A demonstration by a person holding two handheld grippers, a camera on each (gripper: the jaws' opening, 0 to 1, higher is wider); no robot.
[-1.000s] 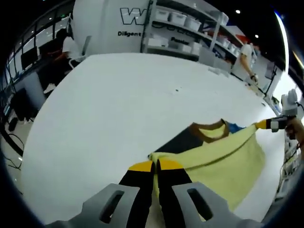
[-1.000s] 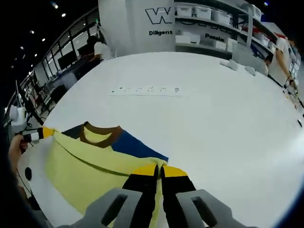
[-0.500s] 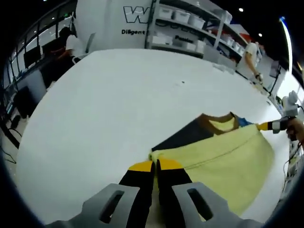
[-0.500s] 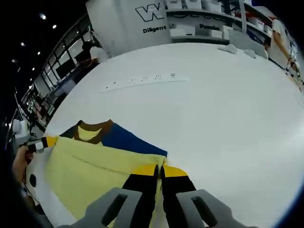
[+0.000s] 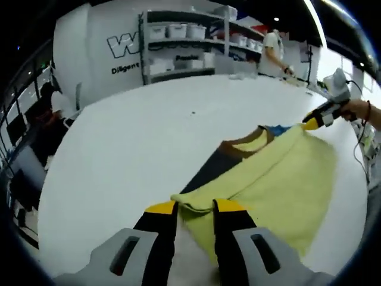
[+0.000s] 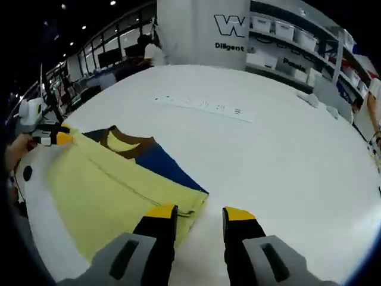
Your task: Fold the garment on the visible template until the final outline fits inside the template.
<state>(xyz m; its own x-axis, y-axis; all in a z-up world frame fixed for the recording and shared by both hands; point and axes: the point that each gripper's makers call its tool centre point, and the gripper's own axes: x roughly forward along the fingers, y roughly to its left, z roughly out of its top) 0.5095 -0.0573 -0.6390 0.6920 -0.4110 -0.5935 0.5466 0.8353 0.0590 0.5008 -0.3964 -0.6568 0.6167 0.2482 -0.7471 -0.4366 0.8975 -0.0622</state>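
Note:
A yellow T-shirt with a brown collar and a dark blue upper part lies on the white table, its yellow lower half folded up over the chest. My left gripper is open, and the folded yellow edge lies loose between its tips. My right gripper is open too, with the shirt's corner just beside its left tip. In the left gripper view the right gripper sits at the shirt's far corner. In the right gripper view the left gripper is at the opposite corner.
The white table stretches wide beyond the shirt. A pale strip with small marks lies further back. Shelves with white bins and people stand behind the table. A hand holds the right gripper.
Both grippers have opened and let go of the folded yellow edge, which now rests on the shirt. Both views have swung and tilted with the hands.

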